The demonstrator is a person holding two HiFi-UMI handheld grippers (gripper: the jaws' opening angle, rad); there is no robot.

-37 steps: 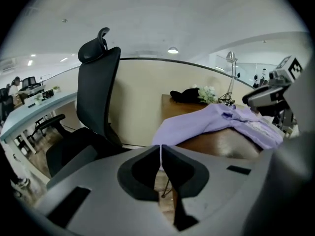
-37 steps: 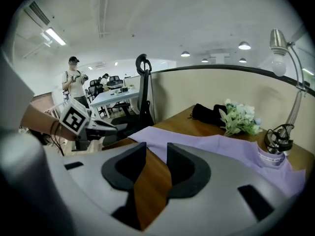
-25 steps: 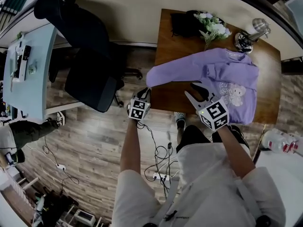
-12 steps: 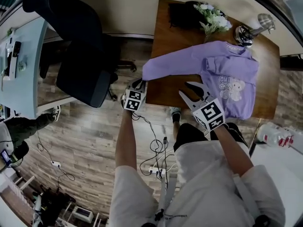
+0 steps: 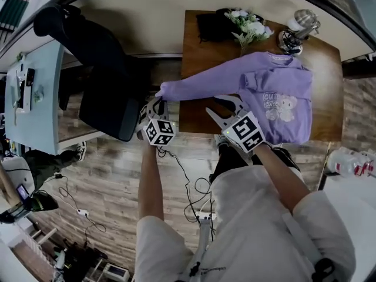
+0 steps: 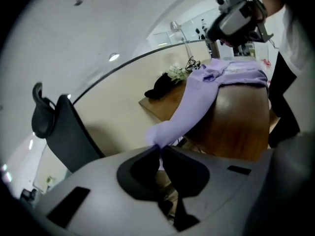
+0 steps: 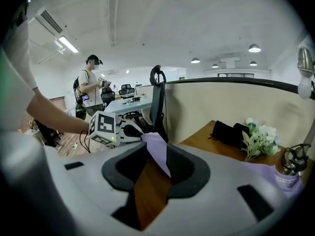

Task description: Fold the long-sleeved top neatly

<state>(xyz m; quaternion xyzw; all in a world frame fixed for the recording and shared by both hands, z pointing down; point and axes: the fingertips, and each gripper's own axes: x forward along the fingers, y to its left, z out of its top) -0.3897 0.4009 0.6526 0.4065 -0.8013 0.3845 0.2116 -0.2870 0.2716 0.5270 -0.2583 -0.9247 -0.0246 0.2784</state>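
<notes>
The long-sleeved top (image 5: 276,93) lies on the counter's (image 5: 197,113) right half. Its sleeve (image 5: 200,81) reaches left past the edge. Flowers (image 5: 249,27) stand far, and an office chair (image 5: 106,101) stands left.

Top: white top (image 5: 247,216), loose, short-sleeved; fills the head view from 5 to 7 o'clock.
Lower wear: black garment (image 5: 232,157), showing at 12 o'clock of the top's hem.
Left gripper (image 5: 155,103): pale fingers, with a marker cube (image 5: 160,131) of black-and-white squares at its 6 o'clock end.
Right gripper (image 5: 216,104): same build, larger in view; its cube (image 5: 245,132) sits at 5 o'clock.
Shells: in both gripper views, smooth grey moulding with black jaw pads and black rectangular slots.
Cable (image 5: 183,178): thin and dark, trailing from under the left cube towards 6 o'clock.
</notes>
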